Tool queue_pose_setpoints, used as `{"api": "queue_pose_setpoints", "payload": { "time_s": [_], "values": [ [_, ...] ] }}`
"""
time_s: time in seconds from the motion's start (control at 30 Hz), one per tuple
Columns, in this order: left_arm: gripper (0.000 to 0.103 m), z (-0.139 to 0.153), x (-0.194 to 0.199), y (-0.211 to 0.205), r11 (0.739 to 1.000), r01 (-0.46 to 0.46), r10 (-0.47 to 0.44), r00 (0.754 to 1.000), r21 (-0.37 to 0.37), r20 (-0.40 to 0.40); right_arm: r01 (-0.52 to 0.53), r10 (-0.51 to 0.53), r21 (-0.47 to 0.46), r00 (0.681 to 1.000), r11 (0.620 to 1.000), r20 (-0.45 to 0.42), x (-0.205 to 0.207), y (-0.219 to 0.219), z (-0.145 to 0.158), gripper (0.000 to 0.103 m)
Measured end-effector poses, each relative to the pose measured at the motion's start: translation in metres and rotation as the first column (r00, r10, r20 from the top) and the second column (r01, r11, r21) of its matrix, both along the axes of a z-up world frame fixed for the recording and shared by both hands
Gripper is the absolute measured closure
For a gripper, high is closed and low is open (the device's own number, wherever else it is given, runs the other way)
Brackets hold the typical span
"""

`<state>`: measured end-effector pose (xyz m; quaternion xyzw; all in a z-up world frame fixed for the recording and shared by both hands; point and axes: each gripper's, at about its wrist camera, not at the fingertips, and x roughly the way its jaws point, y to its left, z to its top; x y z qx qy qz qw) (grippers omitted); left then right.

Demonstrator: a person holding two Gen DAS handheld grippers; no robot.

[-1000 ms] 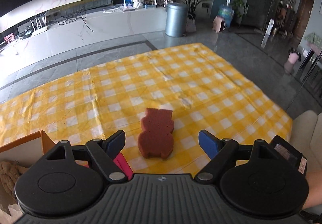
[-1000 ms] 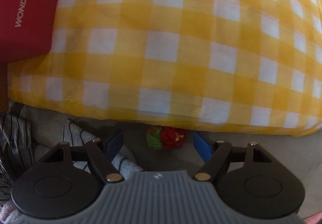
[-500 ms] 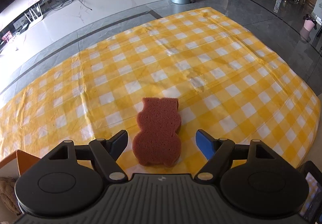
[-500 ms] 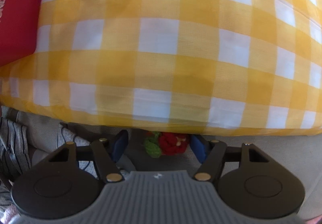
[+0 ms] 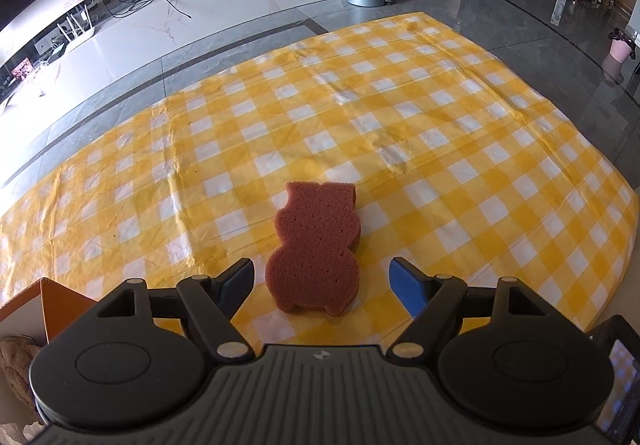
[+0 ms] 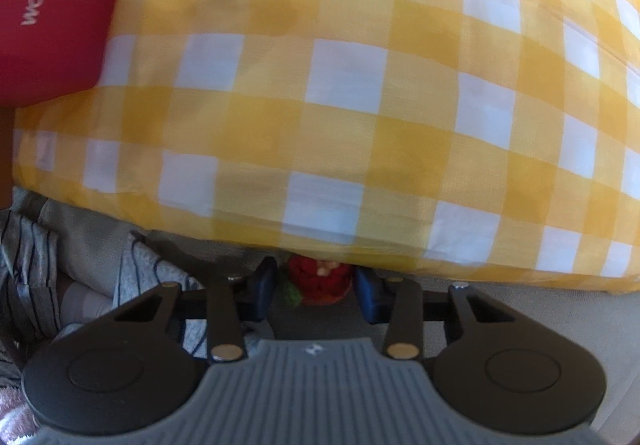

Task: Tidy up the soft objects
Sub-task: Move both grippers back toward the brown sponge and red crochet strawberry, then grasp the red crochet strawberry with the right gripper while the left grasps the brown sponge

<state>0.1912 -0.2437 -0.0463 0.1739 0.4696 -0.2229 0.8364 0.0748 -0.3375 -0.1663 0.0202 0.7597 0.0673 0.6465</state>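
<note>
One knitted brown item (image 5: pixel 16 365) lies inside the orange-sided box (image 5: pixel 56 305).

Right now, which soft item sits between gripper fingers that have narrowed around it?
The red knitted toy, between the right gripper fingers below the cloth edge. The brown bear-shaped sponge lies flat before the wide-open left gripper.
</note>
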Motion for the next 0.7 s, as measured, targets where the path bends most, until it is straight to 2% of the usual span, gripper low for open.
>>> {"api": "queue_pose_setpoints", "payload": {
  "time_s": [0.23, 0.43, 0.5, 0.6, 0.67, 0.7],
  "values": [
    [0.013, -0.001, -0.003, 0.009, 1.000, -0.015, 0.015, 0.999, -0.013, -0.032, 0.038, -0.041, 0.061, 0.998, 0.997, 0.047, -0.015, -0.007, 0.022, 0.070],
    [0.013, 0.003, -0.009, 0.018, 1.000, 0.005, -0.006, 1.000, -0.025, -0.014, 0.057, -0.066, 0.092, 0.993, 0.994, 0.095, -0.023, -0.023, 0.050, 0.070],
    [0.013, 0.003, -0.009, 0.020, 1.000, 0.005, -0.006, 1.000, -0.026, -0.003, 0.053, -0.070, 0.118, 0.988, 0.992, 0.141, -0.022, -0.026, 0.062, 0.070],
    [0.013, 0.001, -0.006, 0.021, 1.000, -0.008, 0.008, 1.000, -0.011, 0.000, 0.104, -0.150, 0.203, 0.963, 0.974, 0.226, -0.019, -0.043, 0.080, 0.070],
    [0.013, 0.001, -0.005, 0.022, 1.000, -0.017, 0.017, 1.000, -0.017, 0.006, 0.155, -0.228, 0.258, 0.931, 0.954, 0.284, -0.009, -0.049, 0.090, 0.070],
    [0.013, 0.001, -0.004, 0.023, 0.999, -0.028, 0.028, 1.000, -0.023, 0.013, 0.171, -0.255, 0.258, 0.905, 0.951, 0.339, 0.001, -0.053, 0.097, 0.070]
  ]
}}
